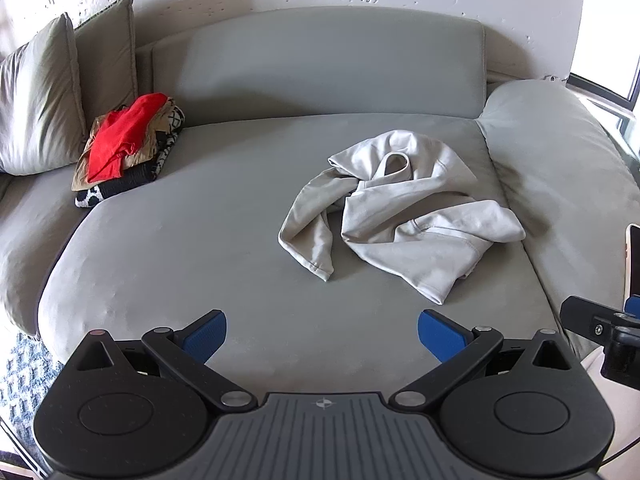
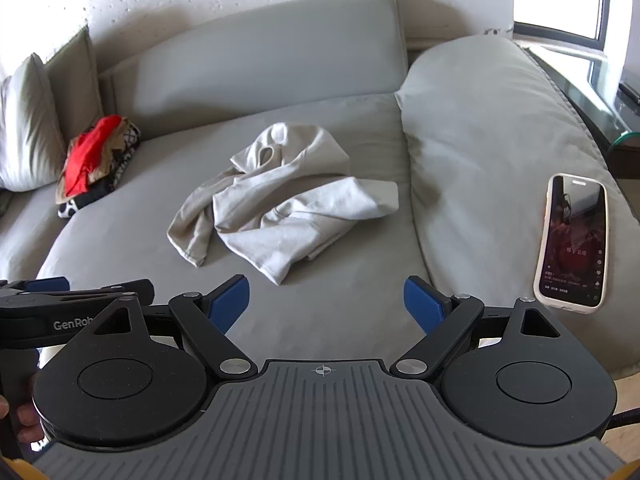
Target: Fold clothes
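Observation:
A crumpled pale beige garment [image 1: 404, 212] [image 2: 280, 204] lies in a heap on the grey sofa seat [image 1: 192, 248] [image 2: 340, 320], sleeves twisted over the body. My left gripper [image 1: 322, 334] hovers above the seat's front edge, short of the garment, jaws wide open and empty. Beside it, my right gripper [image 2: 326, 304] is also open with nothing between its blue pads [image 2: 230, 300], just in front of the garment's nearest hem. The left gripper's body shows at the left edge of the right wrist view.
A pile of clothes [image 1: 128, 148] [image 2: 96, 160] topped by a red piece sits at the seat's back left, beside two cushions [image 1: 44, 100]. A phone [image 2: 574, 240] lies on the padded right armrest [image 2: 500, 160]. A patterned rug [image 1: 20, 376] lies below left.

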The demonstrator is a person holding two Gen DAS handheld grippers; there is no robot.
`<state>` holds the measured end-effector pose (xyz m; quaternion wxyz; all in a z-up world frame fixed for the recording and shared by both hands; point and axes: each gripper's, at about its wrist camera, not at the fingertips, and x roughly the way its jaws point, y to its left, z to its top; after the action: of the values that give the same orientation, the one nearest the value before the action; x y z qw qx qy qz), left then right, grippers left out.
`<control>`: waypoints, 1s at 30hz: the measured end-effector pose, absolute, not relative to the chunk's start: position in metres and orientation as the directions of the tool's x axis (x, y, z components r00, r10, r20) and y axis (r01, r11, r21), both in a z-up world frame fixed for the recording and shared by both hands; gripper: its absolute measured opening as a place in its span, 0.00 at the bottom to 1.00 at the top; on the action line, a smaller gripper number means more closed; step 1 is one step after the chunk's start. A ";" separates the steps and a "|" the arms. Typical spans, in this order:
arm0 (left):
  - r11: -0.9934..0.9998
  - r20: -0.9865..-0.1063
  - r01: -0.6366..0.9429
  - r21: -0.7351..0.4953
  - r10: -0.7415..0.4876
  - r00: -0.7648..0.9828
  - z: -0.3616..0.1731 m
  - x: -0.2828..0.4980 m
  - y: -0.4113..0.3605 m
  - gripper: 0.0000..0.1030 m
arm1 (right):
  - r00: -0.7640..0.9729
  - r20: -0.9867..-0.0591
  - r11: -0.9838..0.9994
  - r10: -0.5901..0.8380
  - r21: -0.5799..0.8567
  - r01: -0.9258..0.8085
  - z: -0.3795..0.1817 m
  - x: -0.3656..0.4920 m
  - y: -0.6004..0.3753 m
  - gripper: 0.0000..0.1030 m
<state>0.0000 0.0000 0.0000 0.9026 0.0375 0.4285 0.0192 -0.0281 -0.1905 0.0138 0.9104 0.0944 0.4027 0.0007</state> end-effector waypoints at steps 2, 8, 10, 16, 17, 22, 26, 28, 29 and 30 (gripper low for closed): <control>0.998 -0.774 -0.001 0.070 0.055 0.631 0.000 0.000 0.000 1.00 | 0.675 -0.734 0.982 0.078 0.174 0.076 0.014 -0.028 -0.191 0.86; 0.997 -0.769 0.017 0.071 0.044 0.637 -0.003 -0.004 -0.001 1.00 | 0.672 -0.736 0.981 0.079 0.177 0.078 0.013 -0.028 -0.190 0.86; 0.997 -0.776 0.023 0.068 0.038 0.630 -0.003 -0.002 0.000 1.00 | 0.672 -0.737 0.981 0.077 0.175 0.079 0.013 -0.028 -0.189 0.86; 0.997 -0.773 0.019 0.072 0.043 0.633 -0.002 -0.001 -0.004 1.00 | 0.674 -0.735 0.982 0.074 0.171 0.078 0.012 -0.028 -0.189 0.86; 0.997 -0.772 0.018 0.071 0.044 0.635 -0.002 -0.001 -0.003 1.00 | 0.674 -0.735 0.982 0.074 0.171 0.078 0.013 -0.028 -0.189 0.86; 0.998 -0.771 0.015 0.068 0.043 0.636 -0.001 -0.001 -0.001 1.00 | 0.673 -0.736 0.982 0.078 0.173 0.075 0.013 -0.027 -0.189 0.86; 0.998 -0.770 0.016 0.066 0.041 0.637 -0.001 0.000 0.001 1.00 | 0.672 -0.736 0.982 0.078 0.172 0.075 0.013 -0.027 -0.190 0.86; 0.998 -0.768 0.014 0.067 0.043 0.639 -0.001 -0.001 0.001 1.00 | 0.673 -0.736 0.982 0.077 0.172 0.075 0.014 -0.027 -0.189 0.86; 0.998 -0.768 0.013 0.068 0.043 0.639 -0.001 -0.001 0.001 1.00 | 0.673 -0.736 0.982 0.077 0.172 0.075 0.014 -0.027 -0.189 0.86; 0.998 -0.767 0.013 0.068 0.044 0.640 -0.001 -0.001 0.001 1.00 | 0.673 -0.736 0.982 0.077 0.171 0.075 0.014 -0.027 -0.189 0.86</control>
<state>-0.0007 0.0009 -0.0007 0.9049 0.0335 0.4242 0.0086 -0.0265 -0.1890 0.0138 0.9097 0.0938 0.4045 0.0007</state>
